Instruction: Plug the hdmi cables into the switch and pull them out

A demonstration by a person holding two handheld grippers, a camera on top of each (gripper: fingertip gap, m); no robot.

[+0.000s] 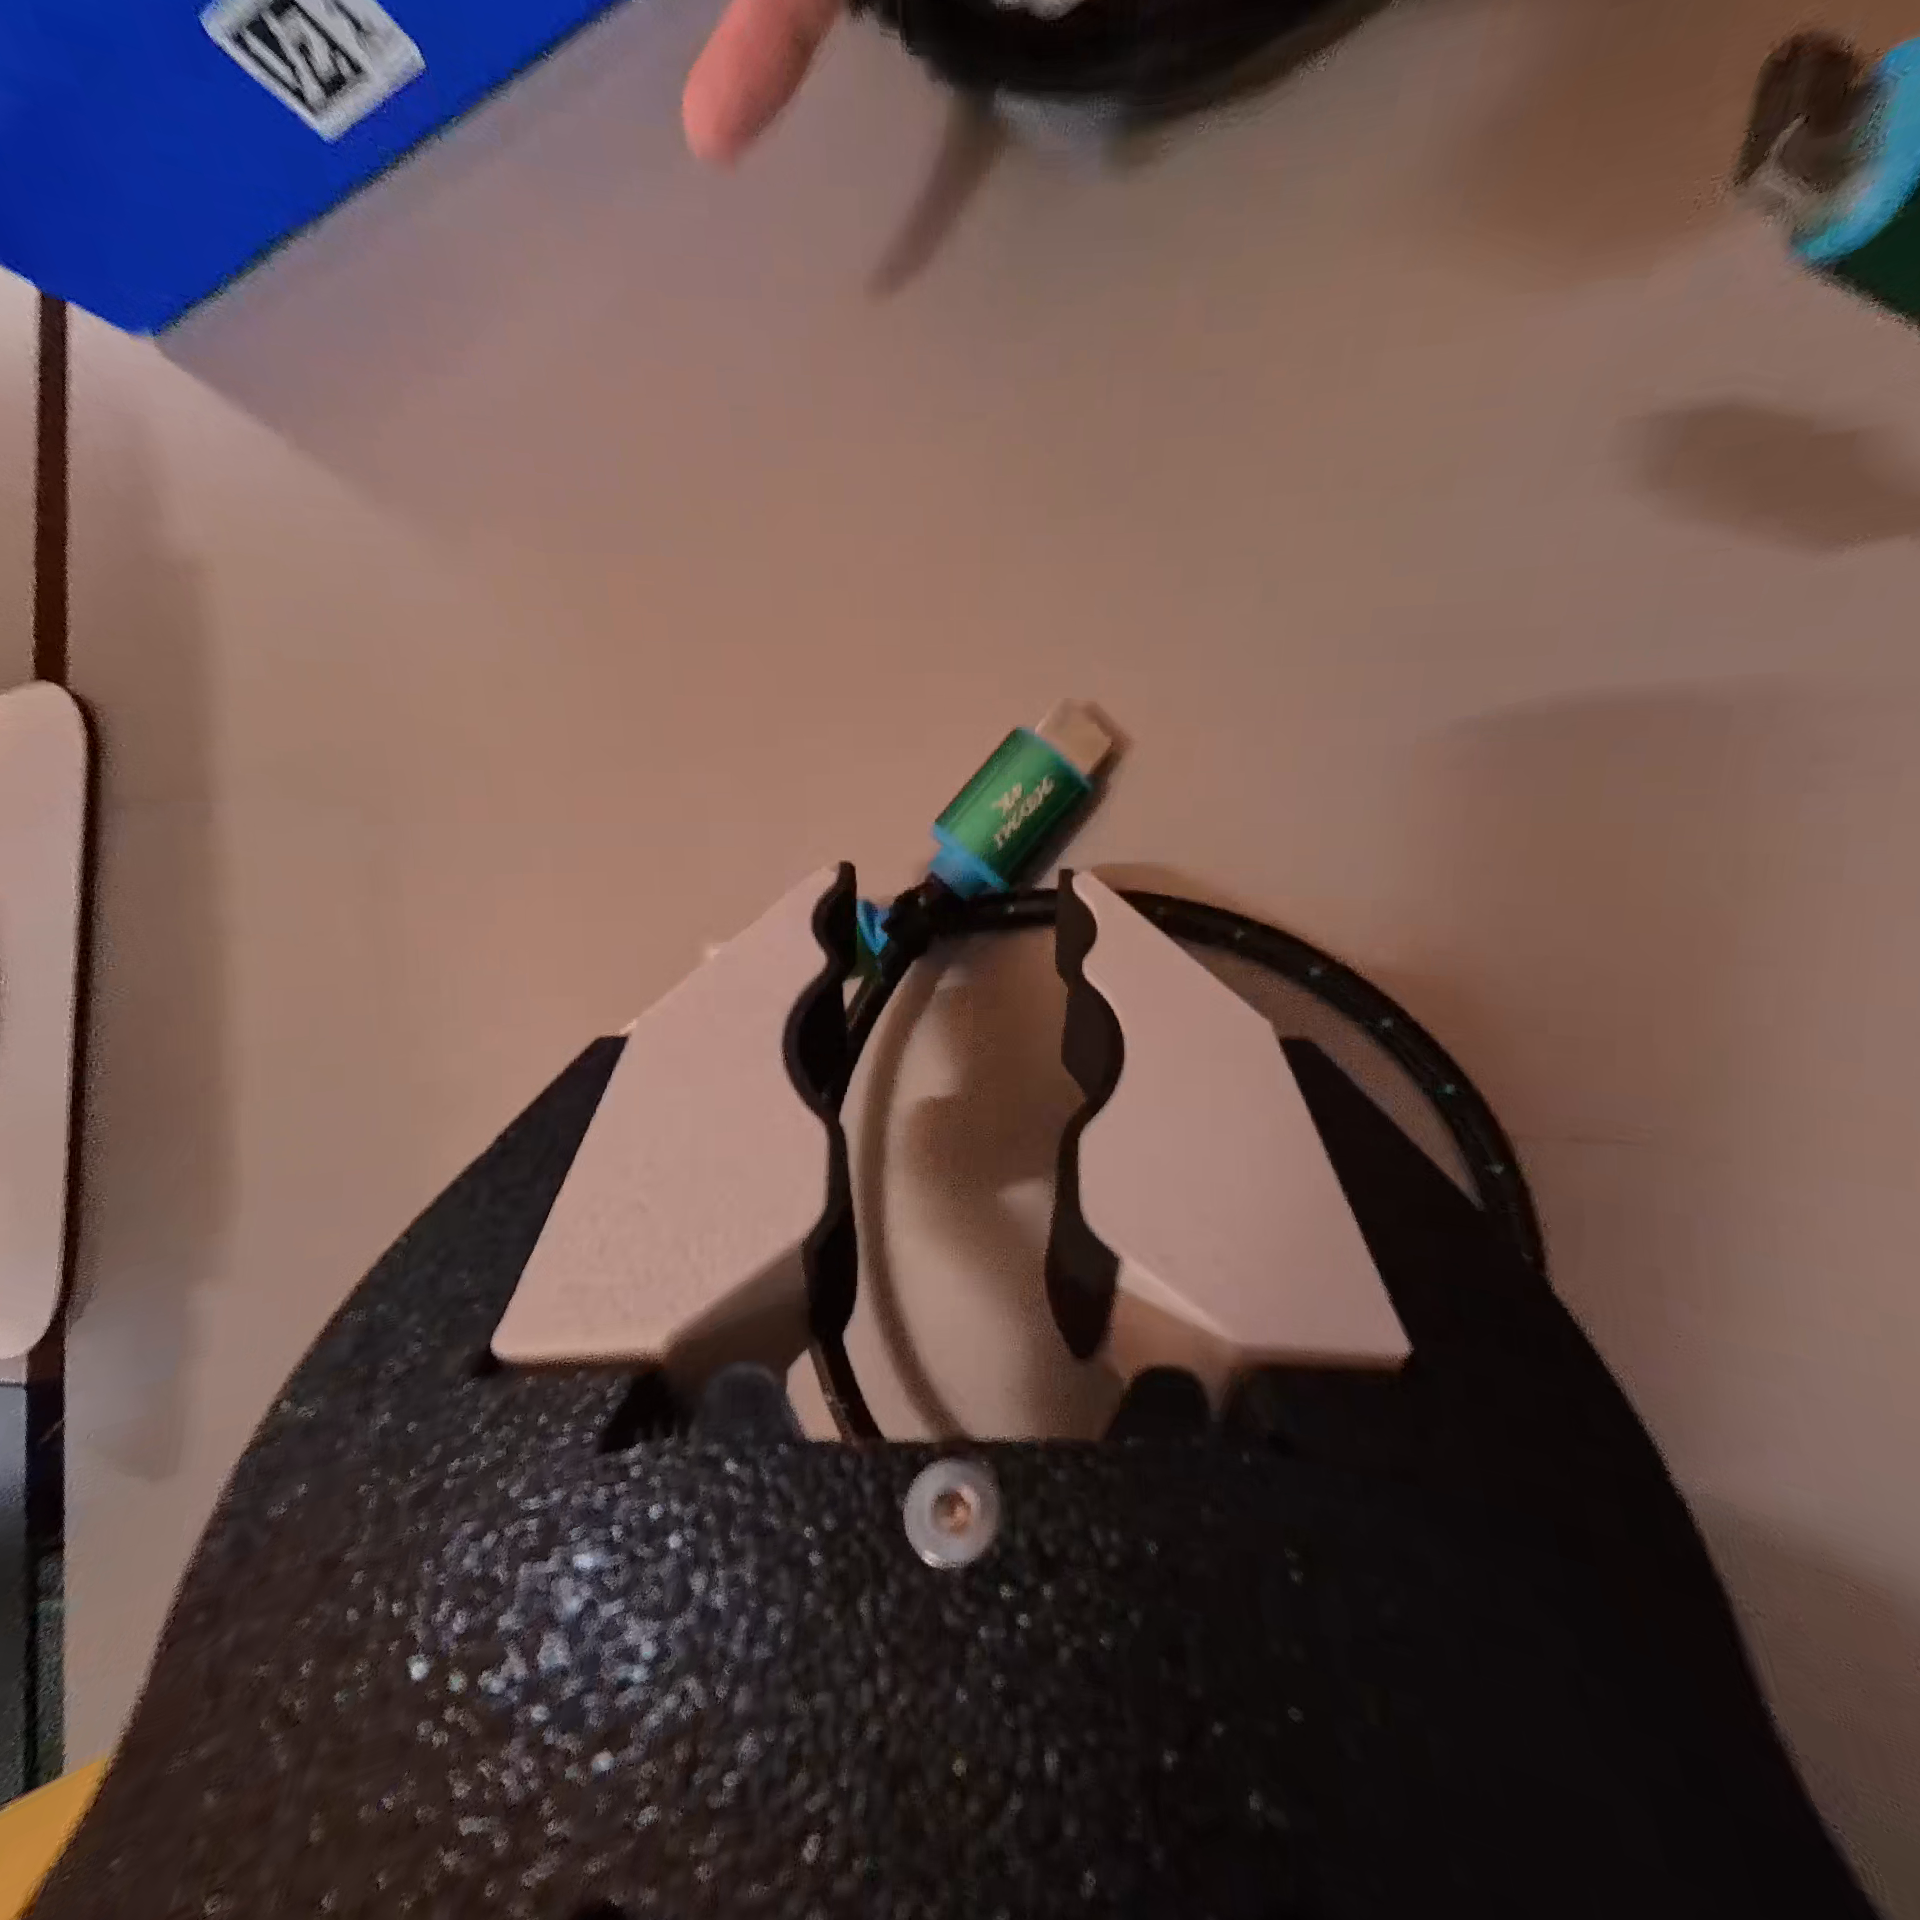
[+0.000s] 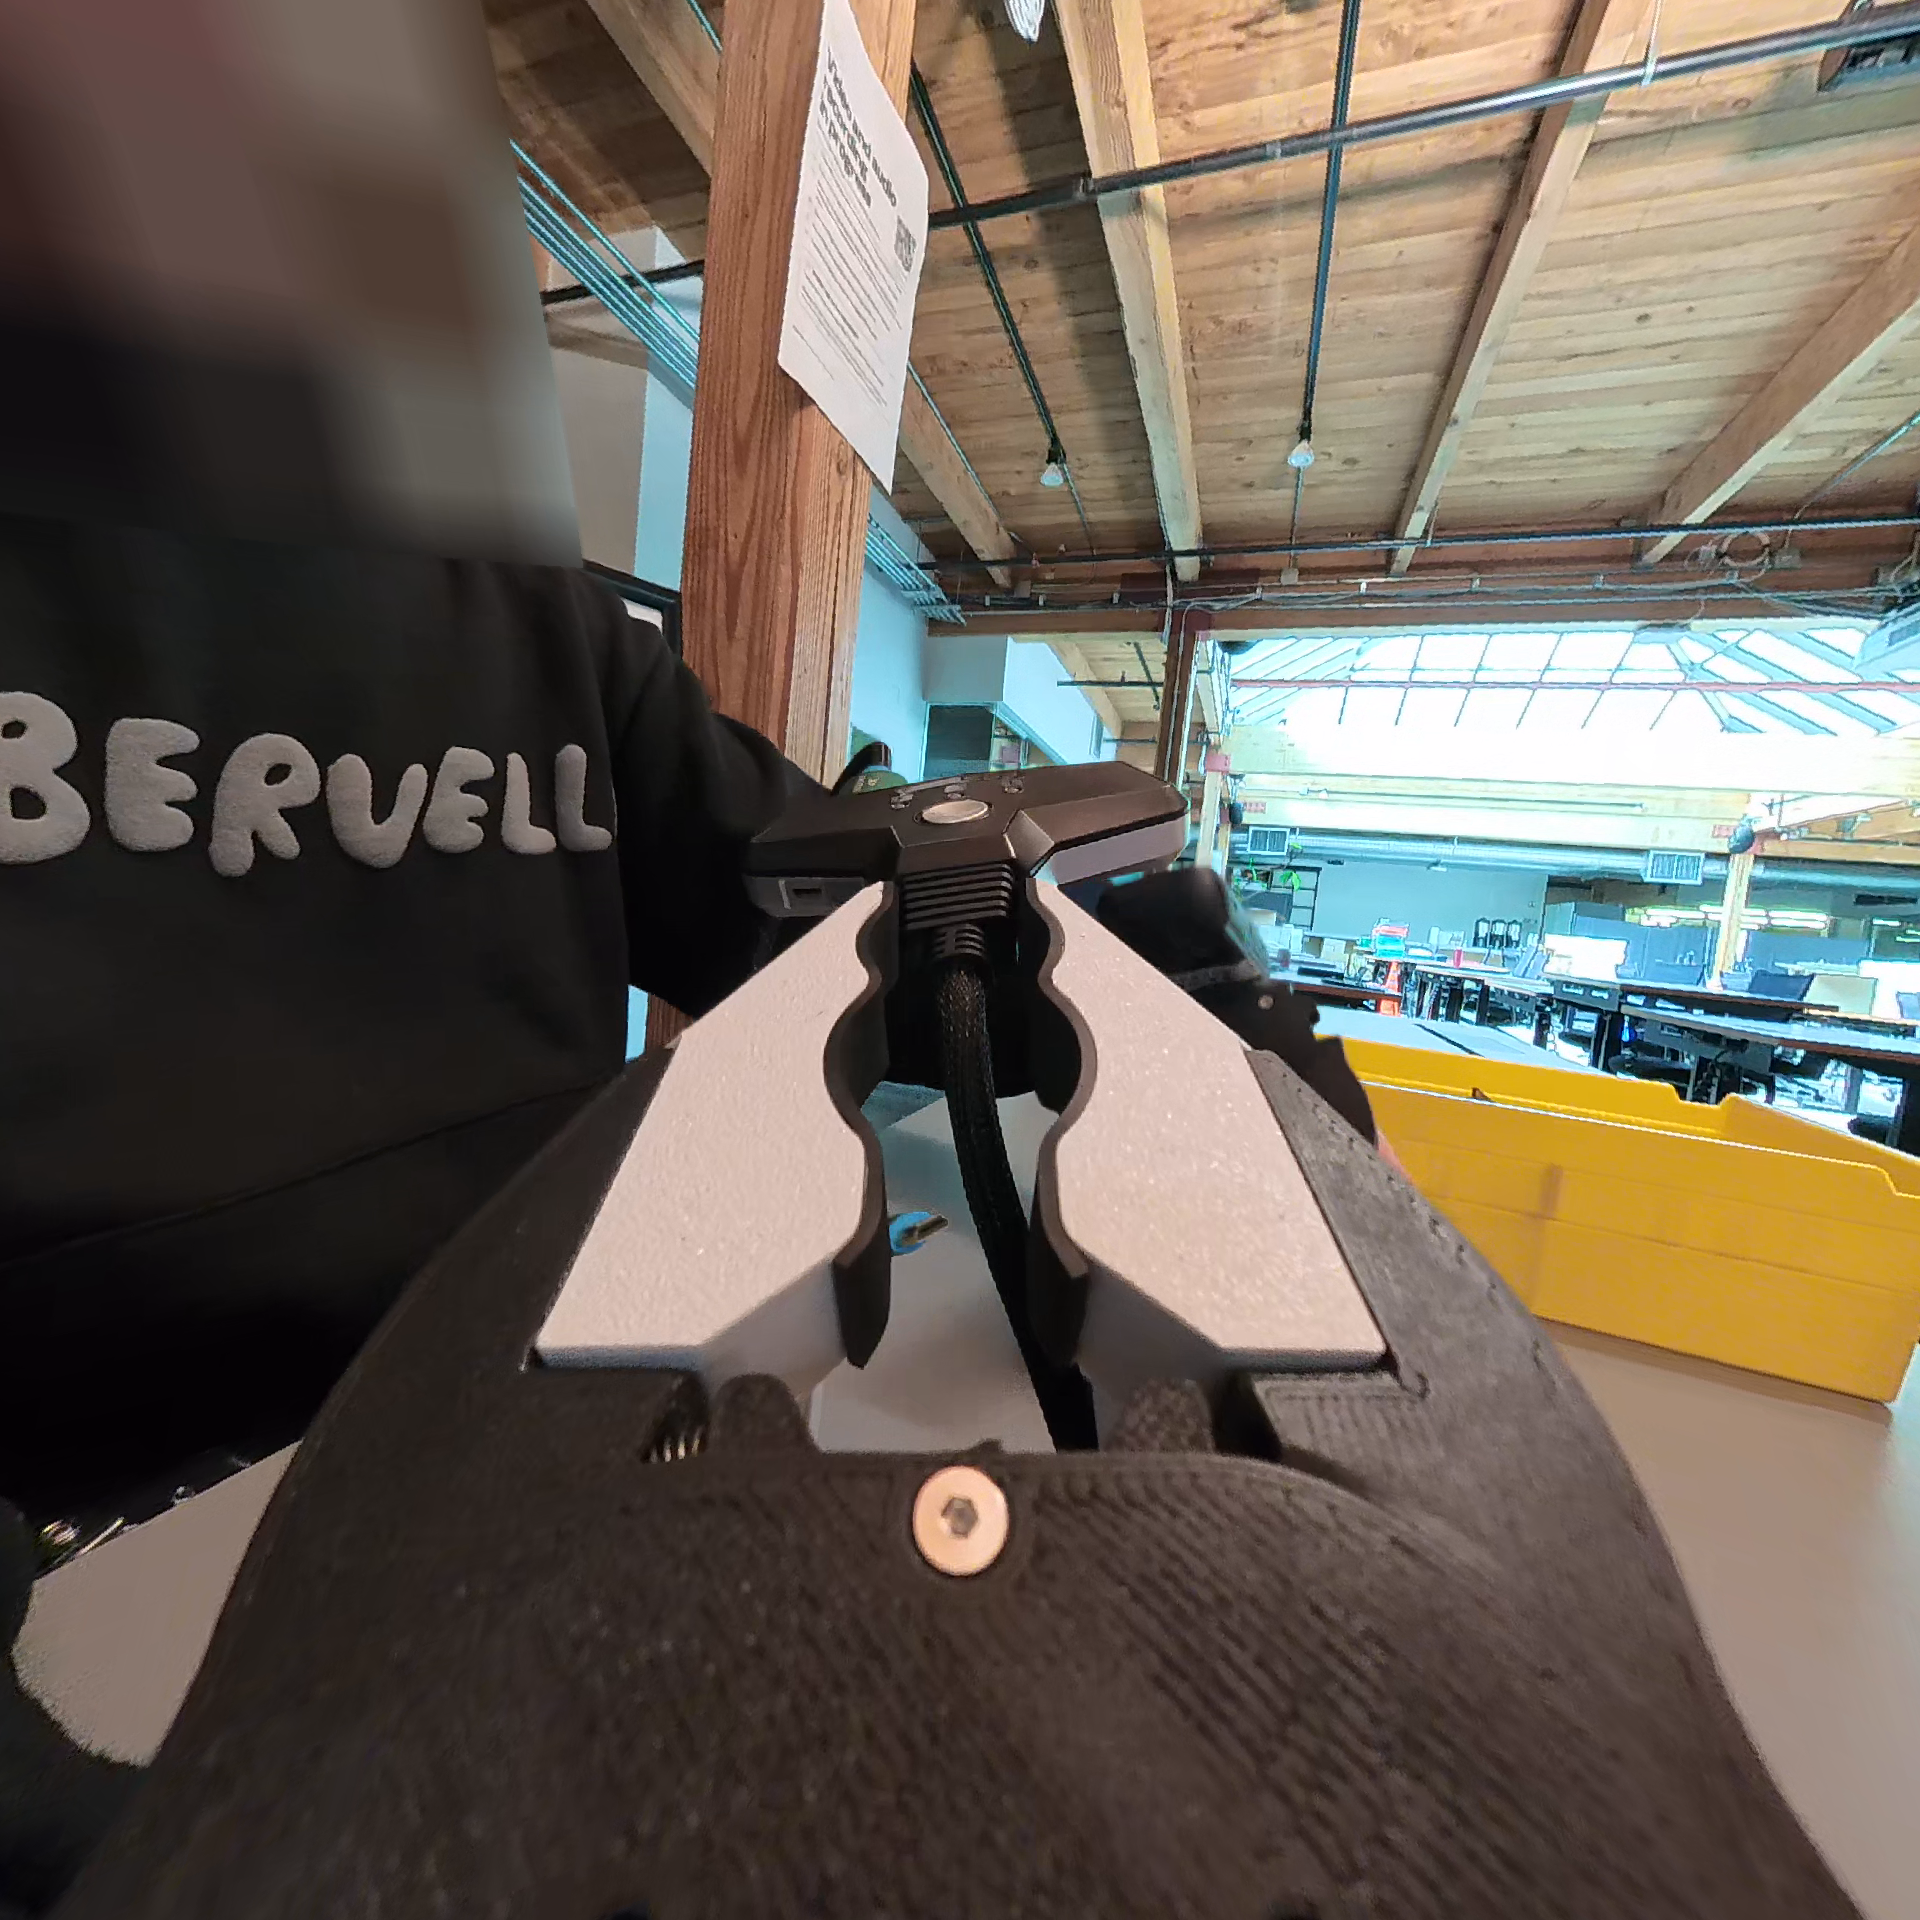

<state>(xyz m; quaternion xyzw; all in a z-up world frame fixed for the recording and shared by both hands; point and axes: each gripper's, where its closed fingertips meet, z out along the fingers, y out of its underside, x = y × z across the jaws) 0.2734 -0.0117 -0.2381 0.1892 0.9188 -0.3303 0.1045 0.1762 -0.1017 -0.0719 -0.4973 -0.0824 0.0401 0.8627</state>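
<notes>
In the left wrist view a green HDMI plug (image 1: pixel 1023 805) with a blue collar lies on the beige table, just beyond my fingertips. Its black braided cable (image 1: pixel 1403 1049) loops back under and between my fingers. My left gripper (image 1: pixel 956 894) is open just above the table and holds nothing. A second green plug (image 1: pixel 1839 177) shows blurred at the top right. My right gripper (image 2: pixel 956 904) is shut on the ribbed neck of the black switch (image 2: pixel 966 826) and holds it up in the air. The switch's own braided cable (image 2: pixel 987 1143) hangs down between the fingers.
A blue box (image 1: pixel 208 135) lies at the table's far left, with a person's finger (image 1: pixel 758 73) beside a blurred dark object. In the right wrist view a person in a black sweatshirt (image 2: pixel 312 935) stands close on the left. A yellow bin (image 2: pixel 1662 1226) sits on the table at right, with a wooden post (image 2: pixel 779 468) behind.
</notes>
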